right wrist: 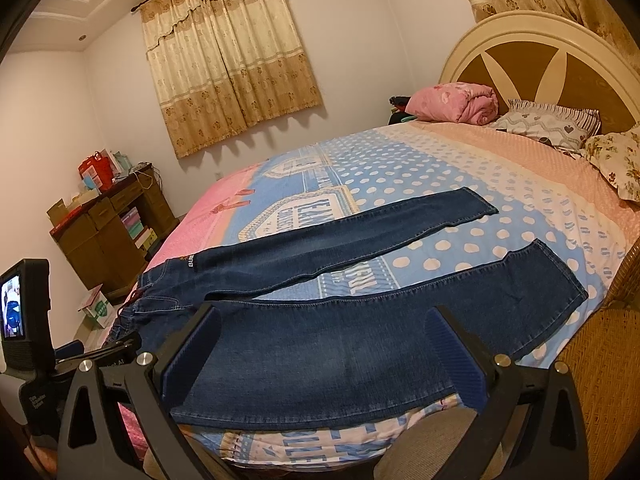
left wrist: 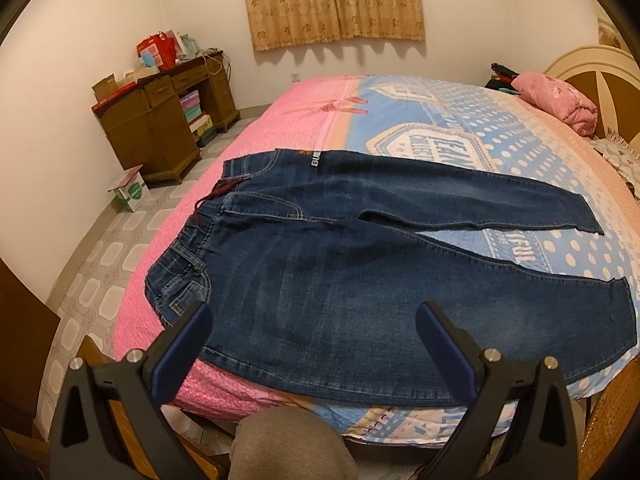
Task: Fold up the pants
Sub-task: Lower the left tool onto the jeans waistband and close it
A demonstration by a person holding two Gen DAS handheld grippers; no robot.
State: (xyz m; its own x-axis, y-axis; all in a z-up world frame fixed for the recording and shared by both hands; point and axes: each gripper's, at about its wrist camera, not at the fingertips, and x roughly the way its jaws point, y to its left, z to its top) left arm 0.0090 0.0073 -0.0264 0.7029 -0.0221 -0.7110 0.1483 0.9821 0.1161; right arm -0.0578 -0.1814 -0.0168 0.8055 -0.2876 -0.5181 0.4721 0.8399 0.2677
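Dark blue jeans [left wrist: 320, 280] lie flat on the bed, waistband to the left, both legs spread apart toward the right. In the right wrist view the jeans [right wrist: 320, 344] show their near leg along the bed's front edge and the far leg angled toward the headboard. My left gripper [left wrist: 314, 328] hovers open over the hip and thigh area, holding nothing. My right gripper [right wrist: 326, 340] hovers open over the near leg's thigh, also with nothing in it. The left gripper's body [right wrist: 36, 344] appears at the left edge of the right wrist view.
The bed [left wrist: 440, 128] has a pink and blue dotted sheet. A rolled pink quilt [right wrist: 456, 104] and pillows [right wrist: 552, 124] sit by the headboard [right wrist: 532, 60]. A wooden desk [left wrist: 168, 120] and a small box [left wrist: 130, 192] stand left of the bed. A wicker chair [right wrist: 600, 360] stands at right.
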